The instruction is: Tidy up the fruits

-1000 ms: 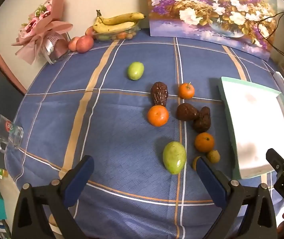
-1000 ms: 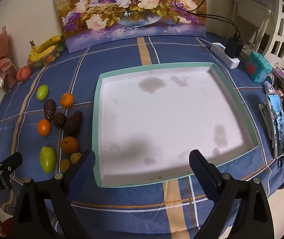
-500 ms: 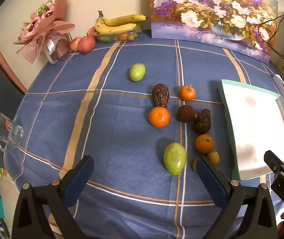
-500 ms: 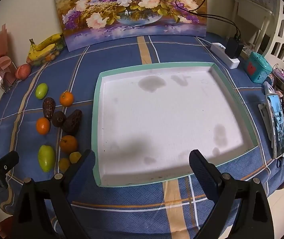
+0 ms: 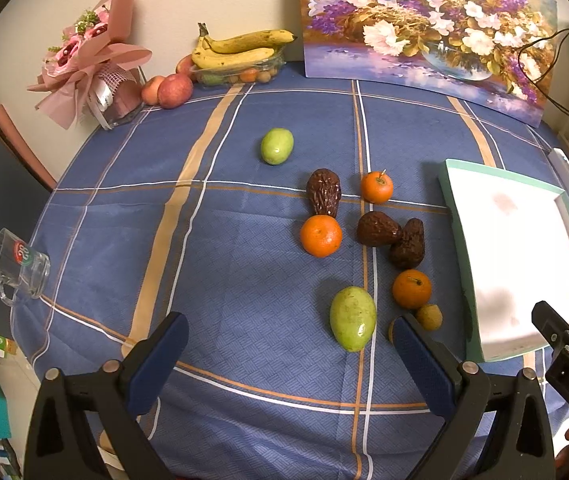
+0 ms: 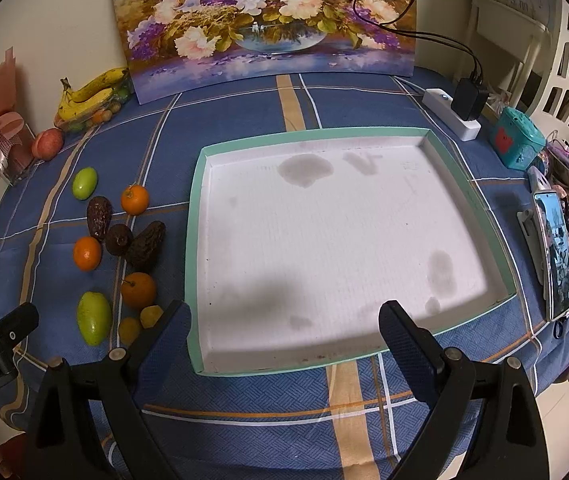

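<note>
A: What is hard to see?

B: A small yellow fruit point(image 5: 392, 326), half hidden behind the left tongs point(image 5: 290, 346).

A: And the tongs?

B: Left tongs and right tongs point(image 6: 284, 330) are wide apart, holding nothing. Fruits lie at 9 o'clock from the tray point(image 6: 194, 216).

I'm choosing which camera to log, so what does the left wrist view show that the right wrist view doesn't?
Only the left wrist view shows the glass mug at the table edge. Only the right wrist view shows the phone, the power strip and the whole tray. Both show the loose fruits, such as the large green fruit, plus the bananas and the painting.
</note>
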